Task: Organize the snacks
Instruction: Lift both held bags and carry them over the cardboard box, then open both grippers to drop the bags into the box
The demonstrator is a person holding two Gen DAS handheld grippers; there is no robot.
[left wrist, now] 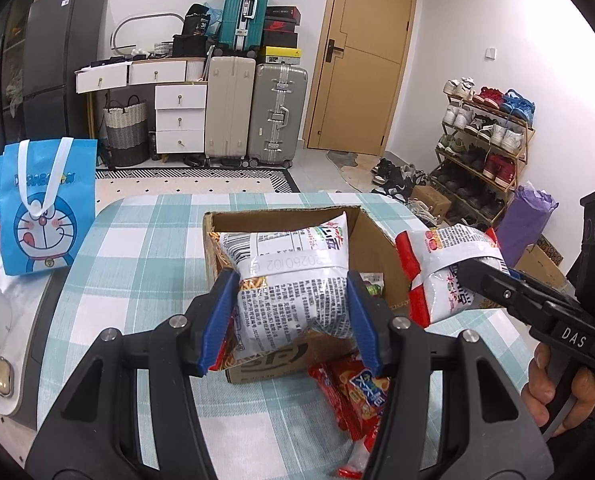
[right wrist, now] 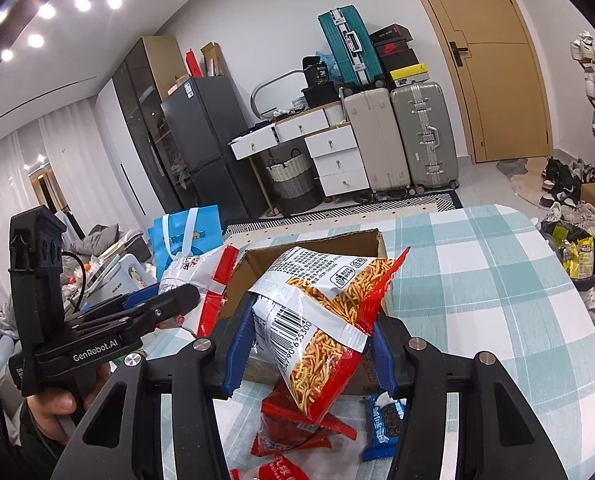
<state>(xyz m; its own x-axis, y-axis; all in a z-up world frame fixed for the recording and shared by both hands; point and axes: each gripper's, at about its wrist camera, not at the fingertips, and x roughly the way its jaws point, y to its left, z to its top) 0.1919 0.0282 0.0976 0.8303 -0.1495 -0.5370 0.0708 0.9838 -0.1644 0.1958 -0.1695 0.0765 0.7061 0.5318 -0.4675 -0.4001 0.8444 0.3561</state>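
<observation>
My left gripper (left wrist: 293, 320) is shut on a white and red noodle-snack bag (left wrist: 289, 276) and holds it over the open cardboard box (left wrist: 381, 248) on the checked table. My right gripper (right wrist: 309, 344) is shut on a second noodle-snack bag (right wrist: 321, 320), held just above the box's (right wrist: 257, 264) near edge. In the left wrist view that second bag (left wrist: 445, 268) hangs right of the box in the right gripper (left wrist: 485, 280). The left gripper (right wrist: 165, 300) and its bag (right wrist: 205, 280) show at the left of the right wrist view.
Red snack packets (left wrist: 353, 396) lie on the checked tablecloth (left wrist: 145, 264) in front of the box; a blue biscuit packet (right wrist: 385, 428) lies beside them. A blue Doraemon bag (left wrist: 45, 204) stands off the table's left. Suitcases, drawers and a shoe rack line the room behind.
</observation>
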